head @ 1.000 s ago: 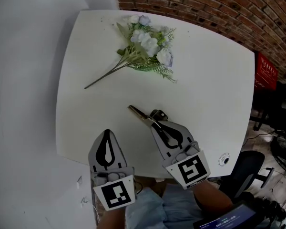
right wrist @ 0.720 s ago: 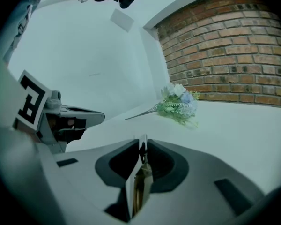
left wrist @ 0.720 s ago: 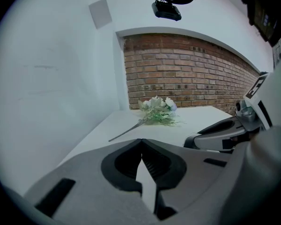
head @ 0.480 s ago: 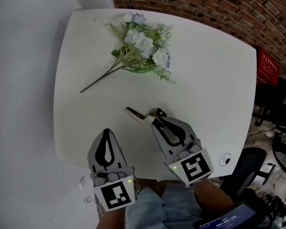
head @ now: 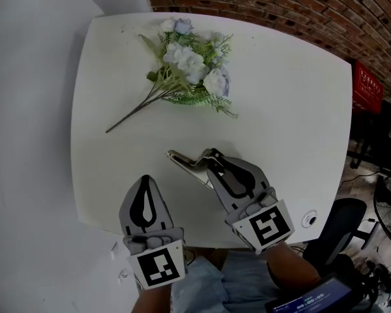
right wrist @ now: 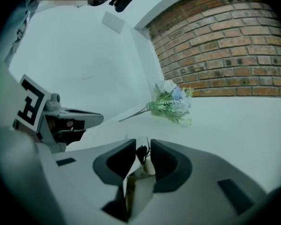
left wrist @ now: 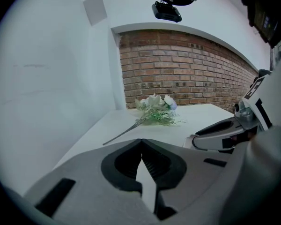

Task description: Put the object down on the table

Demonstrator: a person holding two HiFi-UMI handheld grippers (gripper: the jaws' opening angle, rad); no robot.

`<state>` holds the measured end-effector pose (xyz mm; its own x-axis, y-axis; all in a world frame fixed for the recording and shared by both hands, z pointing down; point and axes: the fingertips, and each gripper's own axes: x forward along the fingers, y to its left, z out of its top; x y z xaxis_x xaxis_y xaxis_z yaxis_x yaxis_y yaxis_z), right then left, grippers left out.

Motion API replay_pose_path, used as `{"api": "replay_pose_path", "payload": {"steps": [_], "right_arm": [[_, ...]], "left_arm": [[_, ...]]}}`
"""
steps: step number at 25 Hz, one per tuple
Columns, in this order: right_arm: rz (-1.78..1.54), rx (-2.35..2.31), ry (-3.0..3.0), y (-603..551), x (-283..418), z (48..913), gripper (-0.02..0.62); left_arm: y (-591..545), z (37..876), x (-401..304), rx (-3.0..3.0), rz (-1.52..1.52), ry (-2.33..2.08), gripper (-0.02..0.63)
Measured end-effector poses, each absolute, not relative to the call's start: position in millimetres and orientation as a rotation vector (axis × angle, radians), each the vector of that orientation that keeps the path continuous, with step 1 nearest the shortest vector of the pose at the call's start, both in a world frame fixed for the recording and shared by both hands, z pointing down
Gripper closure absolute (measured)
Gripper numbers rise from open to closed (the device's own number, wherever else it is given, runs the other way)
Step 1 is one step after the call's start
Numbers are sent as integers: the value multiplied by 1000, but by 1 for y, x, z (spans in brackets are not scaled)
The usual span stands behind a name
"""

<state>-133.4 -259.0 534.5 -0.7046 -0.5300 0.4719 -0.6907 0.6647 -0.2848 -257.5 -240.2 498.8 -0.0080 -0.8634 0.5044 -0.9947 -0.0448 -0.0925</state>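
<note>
**Brass-coloured tool on the white desk, right fingers opening**

The brass-coloured tool lies on the white desk, near the front edge. Its pointed end is turned to the left. Its other end sits between the fingers of the right gripper. These fingers are opening. In the right gripper view the tool is in the gap between them, and the pads do not seem to press on it.

The left gripper hangs over the front edge of the desk, just beside the right one. Its fingers are pressed together at the tips, with nothing between them.

A bunch of white and pale blue flowers lies on the far left part of the desk, well apart from the tool. Its long stem points to the left edge. A brick wall stands behind the desk.
</note>
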Motion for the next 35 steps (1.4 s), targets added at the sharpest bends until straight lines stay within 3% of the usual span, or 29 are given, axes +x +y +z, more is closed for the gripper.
{"api": "replay_pose_path", "payload": {"steps": [13,19,26,35], "right_arm": [[539,1021,-2593,-261,-119,498,466],[383,1050,-2688,-244,-105,438,503],[201,1060,-2774,-210,-88,366,588],[10,1089,-2832,-189,-68,307,589]], "left_arm": [[-238,469,-246,2022,569,-1992,598],[-220,410,-237,2072,452,-2120,597],[-181,328,-217,2127,331,-2287,598],[-147,277,-187,2152,206,-2362,598]]}}
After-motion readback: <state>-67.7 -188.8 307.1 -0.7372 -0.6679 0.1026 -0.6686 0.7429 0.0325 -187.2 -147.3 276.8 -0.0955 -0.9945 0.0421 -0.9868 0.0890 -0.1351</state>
